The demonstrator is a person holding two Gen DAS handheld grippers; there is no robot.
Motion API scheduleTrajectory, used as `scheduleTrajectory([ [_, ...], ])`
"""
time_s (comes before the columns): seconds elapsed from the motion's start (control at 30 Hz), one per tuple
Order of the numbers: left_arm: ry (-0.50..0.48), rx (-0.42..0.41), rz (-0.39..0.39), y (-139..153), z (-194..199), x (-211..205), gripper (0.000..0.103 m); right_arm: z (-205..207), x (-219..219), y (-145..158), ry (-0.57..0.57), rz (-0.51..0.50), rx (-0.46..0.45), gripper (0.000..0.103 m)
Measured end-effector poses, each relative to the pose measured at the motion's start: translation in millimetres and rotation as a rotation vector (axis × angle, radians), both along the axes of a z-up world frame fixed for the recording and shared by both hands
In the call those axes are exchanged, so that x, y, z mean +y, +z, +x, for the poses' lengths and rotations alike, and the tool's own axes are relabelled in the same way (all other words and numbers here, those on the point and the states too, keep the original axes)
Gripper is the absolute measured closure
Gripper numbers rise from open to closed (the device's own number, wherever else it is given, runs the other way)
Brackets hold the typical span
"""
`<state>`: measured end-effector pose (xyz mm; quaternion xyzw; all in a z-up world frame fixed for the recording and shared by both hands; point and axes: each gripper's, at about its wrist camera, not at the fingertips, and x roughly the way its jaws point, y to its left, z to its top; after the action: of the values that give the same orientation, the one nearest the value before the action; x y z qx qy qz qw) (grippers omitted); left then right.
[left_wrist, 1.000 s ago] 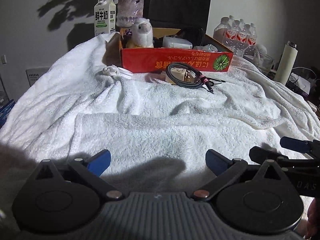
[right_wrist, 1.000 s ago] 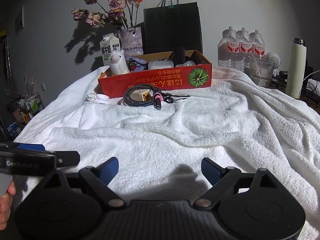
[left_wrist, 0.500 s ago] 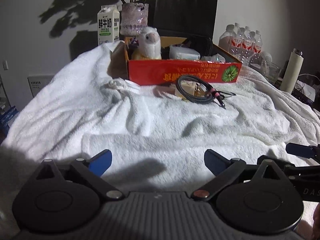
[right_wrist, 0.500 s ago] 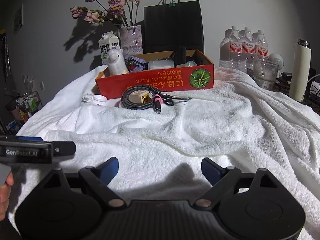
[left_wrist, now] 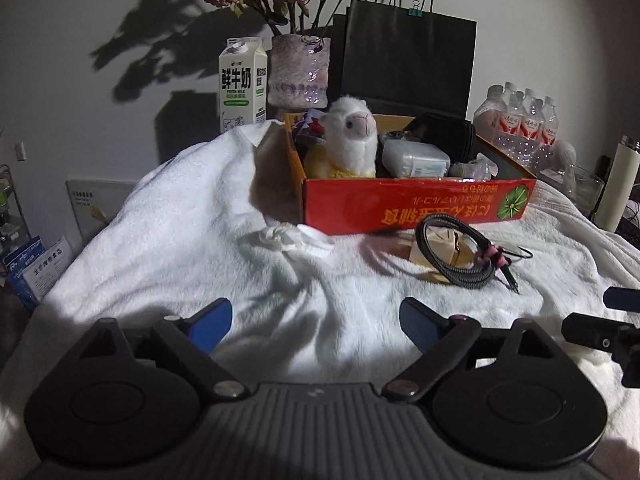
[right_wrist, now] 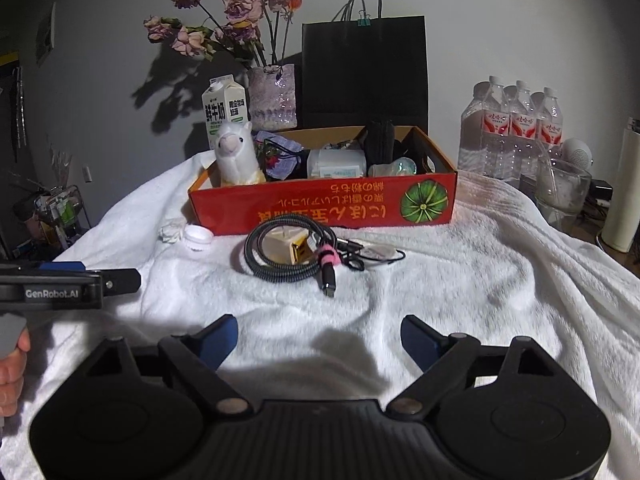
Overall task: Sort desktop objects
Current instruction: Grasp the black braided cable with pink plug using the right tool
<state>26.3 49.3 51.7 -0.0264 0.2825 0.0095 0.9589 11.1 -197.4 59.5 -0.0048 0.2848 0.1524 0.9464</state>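
Both the left gripper (left_wrist: 316, 320) and the right gripper (right_wrist: 318, 332) are wide open and hold nothing. The coiled cable (right_wrist: 290, 254) lies on the white towel (right_wrist: 440, 300), just before the red box (right_wrist: 320, 204).

My left tongs (left_wrist: 316, 320) sit at the bottom of the left wrist view, blue-tipped fingers (left_wrist: 210, 322) spread wide, gripping nothing. My right tongs (right_wrist: 318, 334) gape likewise, low in their own frame. My hand (right_wrist: 12, 376) shows at that frame's left edge, gripping the left handle.
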Motion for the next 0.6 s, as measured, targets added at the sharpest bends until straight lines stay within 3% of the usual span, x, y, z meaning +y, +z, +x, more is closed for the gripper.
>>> scheduleTrajectory([
  [0.3, -0.054, 0.021, 0.002, -9.3, 59.5, 1.8, 0.020, 49.8, 12.7, -0.1, 0.012, -0.007, 0.002, 0.021],
  [0.43, -0.014, -0.006, 0.004, -3.8, 89.3, 17.8, 0.024, 71.6, 13.9, -4.0, -0.006, 0.008, 0.020, 0.028],
  [0.5, 0.003, 0.009, -0.010, -5.9, 102.2, 26.9, 0.047, 83.0, 16.8, -6.3, -0.008, 0.006, 0.026, 0.032],
  [0.6, 0.011, 0.042, -0.067, -14.4, 109.9, 38.3, 0.072, 99.4, 20.1, -11.2, -0.012, 0.034, 0.041, 0.039],
])
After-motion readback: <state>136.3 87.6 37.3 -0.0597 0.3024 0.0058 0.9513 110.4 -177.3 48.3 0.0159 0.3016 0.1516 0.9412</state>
